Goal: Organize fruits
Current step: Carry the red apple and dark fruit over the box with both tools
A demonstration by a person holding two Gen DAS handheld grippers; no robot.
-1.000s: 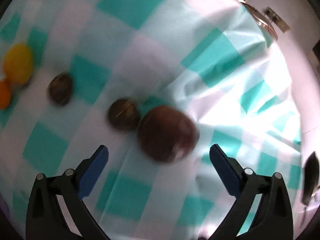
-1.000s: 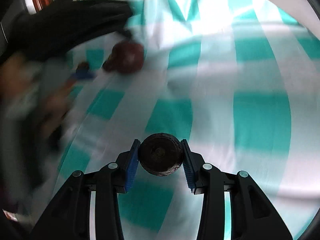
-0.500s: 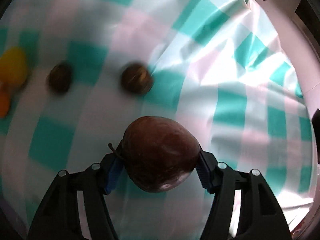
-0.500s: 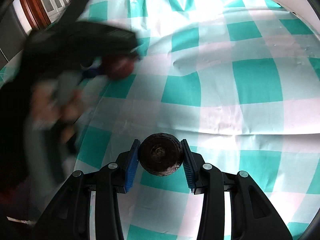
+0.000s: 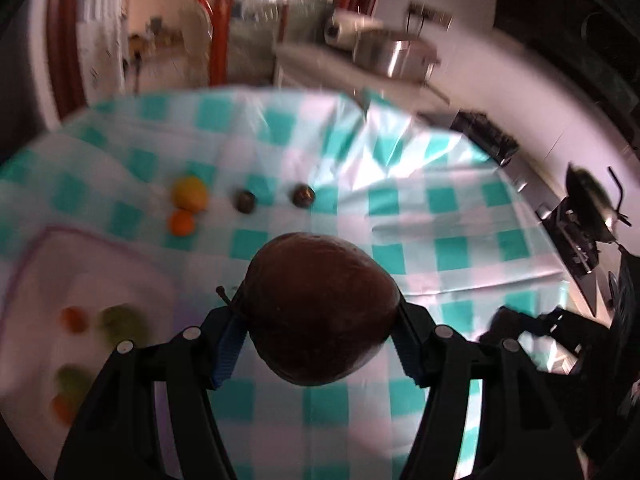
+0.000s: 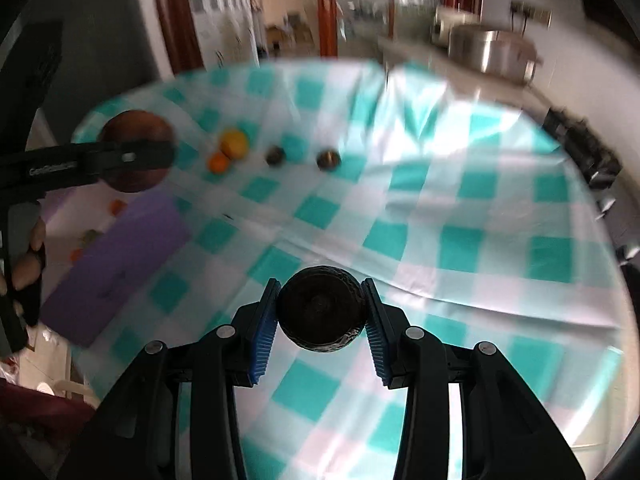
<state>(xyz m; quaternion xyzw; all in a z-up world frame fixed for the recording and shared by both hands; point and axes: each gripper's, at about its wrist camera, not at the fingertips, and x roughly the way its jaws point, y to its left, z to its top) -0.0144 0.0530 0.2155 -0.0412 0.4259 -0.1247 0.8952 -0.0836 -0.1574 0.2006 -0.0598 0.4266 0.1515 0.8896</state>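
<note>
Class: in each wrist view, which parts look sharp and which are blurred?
Left wrist view: the brown fruit in the left gripper is sharp, the tray smeared. Right wrist view: the dark fruit in the right gripper is sharp, tablecloth blurred.

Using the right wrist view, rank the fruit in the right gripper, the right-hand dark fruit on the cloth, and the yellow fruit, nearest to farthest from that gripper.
1. Dark round fruit, clamped in the right gripper.
2. Right-hand dark fruit, on the cloth, ahead.
3. Yellow fruit, far left in the row.
</note>
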